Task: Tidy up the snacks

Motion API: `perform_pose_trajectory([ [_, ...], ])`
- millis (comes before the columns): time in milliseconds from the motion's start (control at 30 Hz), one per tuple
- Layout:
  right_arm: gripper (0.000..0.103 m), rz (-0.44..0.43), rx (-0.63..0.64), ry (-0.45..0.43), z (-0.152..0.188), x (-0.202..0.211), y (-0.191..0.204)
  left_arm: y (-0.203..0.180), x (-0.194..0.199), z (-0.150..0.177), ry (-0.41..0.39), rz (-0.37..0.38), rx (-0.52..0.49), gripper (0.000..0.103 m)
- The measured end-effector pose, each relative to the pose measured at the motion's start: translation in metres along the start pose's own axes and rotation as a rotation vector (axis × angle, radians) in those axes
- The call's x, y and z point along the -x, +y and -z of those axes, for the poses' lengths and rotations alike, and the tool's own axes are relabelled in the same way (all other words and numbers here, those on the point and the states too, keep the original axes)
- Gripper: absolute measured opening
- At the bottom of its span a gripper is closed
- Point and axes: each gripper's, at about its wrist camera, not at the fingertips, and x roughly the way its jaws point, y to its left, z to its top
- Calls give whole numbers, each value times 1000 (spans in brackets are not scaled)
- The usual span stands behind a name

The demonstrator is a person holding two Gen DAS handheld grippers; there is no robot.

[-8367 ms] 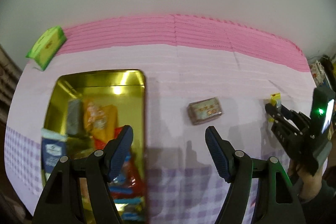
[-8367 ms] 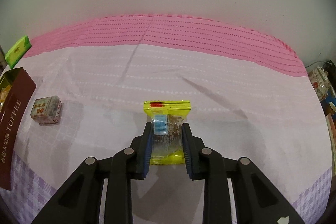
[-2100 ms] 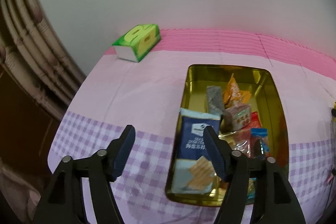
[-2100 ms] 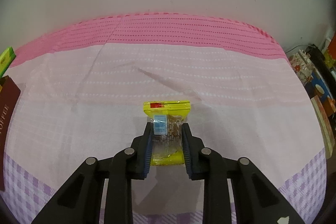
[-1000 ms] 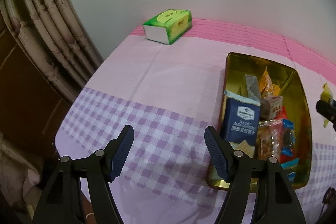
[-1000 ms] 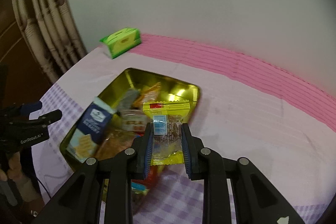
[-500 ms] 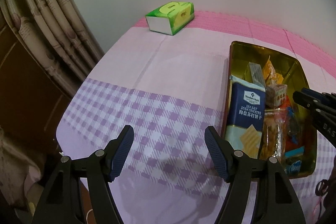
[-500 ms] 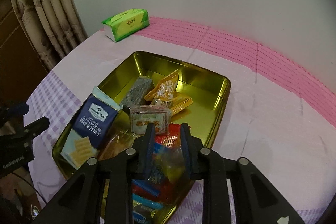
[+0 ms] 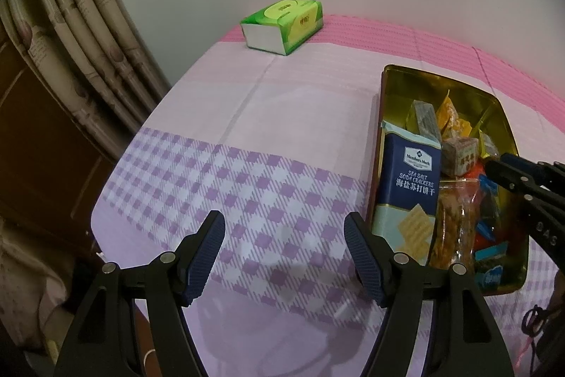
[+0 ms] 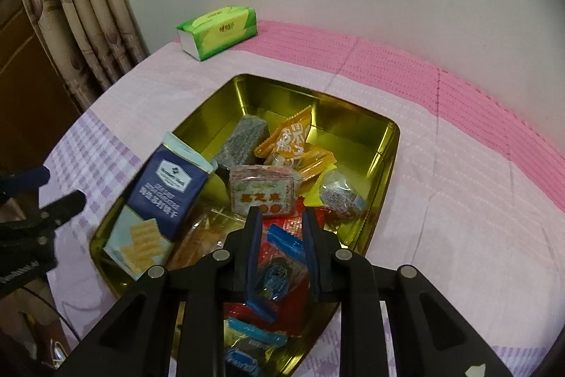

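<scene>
A gold tin on the pink cloth holds several snacks, among them a blue cracker box. My right gripper hangs low over the near part of the tin. Its jaws are opening and stand a narrow gap apart with nothing pressed between them. The yellow-edged clear packet lies in the tin just right of the fingertips. My left gripper is open and empty above the purple checked cloth, left of the tin. The right gripper shows at the edge of the left wrist view.
A green tissue box stands at the table's far left corner by the wall. A curtain hangs past the table's left edge. The tin is crowded with wrapped sweets and a brown biscuit pack.
The right gripper carried the yellow packet over the tin, sank a little and let it go. The packet now lies among the snacks. The left gripper has hardly moved.
</scene>
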Motion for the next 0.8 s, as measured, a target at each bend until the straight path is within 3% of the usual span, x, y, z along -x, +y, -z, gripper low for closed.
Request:
perform_pose_trajectory([
  [33, 31, 0, -9, -5, 0, 4, 1, 0, 0, 0, 1, 0, 0, 70],
  [200, 70, 4, -58, -19, 4, 26, 3, -2, 4, 2, 8, -3, -13, 70],
  [367, 89, 24, -58, -2, 16, 47, 8, -6, 10, 7, 13, 6, -30, 71],
  [567, 96, 25, -83, 56, 38, 57, 9, -15, 19, 12, 11, 17, -64, 73],
  [800, 97, 24, -86, 93, 53, 54, 11, -26, 26, 14, 3, 38, -92, 73],
])
